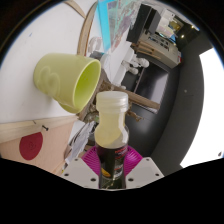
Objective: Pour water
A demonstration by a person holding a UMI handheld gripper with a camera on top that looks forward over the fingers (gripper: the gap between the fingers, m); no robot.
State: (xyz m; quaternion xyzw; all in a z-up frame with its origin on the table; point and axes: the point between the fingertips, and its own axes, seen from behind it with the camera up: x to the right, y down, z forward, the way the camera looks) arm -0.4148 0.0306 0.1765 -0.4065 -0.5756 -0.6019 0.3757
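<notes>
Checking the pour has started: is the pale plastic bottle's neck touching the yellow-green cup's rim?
Cannot tell. In the gripper view the bottle overlaps the tilted cup rim, with no visible gap, yet contact is unclear.

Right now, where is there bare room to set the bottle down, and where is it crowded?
The gripper is shut on the bottle, tilted toward the green cup. Bare patches: the white tabletop beside the cup, above the red circle, and the grey floor on the bottle's other side. Beyond the bottle it is crowded with clutter I cannot identify.
</notes>
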